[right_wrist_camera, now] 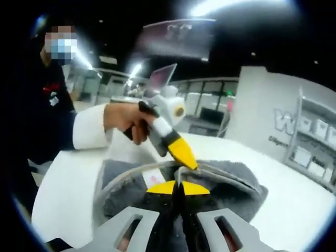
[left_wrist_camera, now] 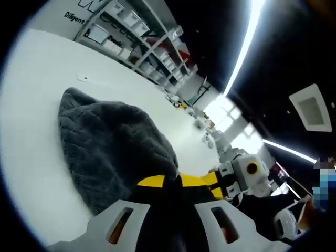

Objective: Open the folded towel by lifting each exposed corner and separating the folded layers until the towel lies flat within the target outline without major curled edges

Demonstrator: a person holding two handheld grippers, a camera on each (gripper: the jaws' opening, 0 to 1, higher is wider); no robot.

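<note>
Jaws of the left gripper (left_wrist_camera: 171,181) pinch the grey towel (left_wrist_camera: 110,142) at lower centre of its view – the right gripper (right_wrist_camera: 178,187) likewise clamps a towel edge, lifted off the white table (left_wrist_camera: 31,105)

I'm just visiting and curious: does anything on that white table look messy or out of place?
The grey towel isn't lying flat: it is bunched and humped up on the white table, with both grippers, left and right, pinching its edge. That fits mid-unfolding. Nothing looks spilled or damaged.
</note>
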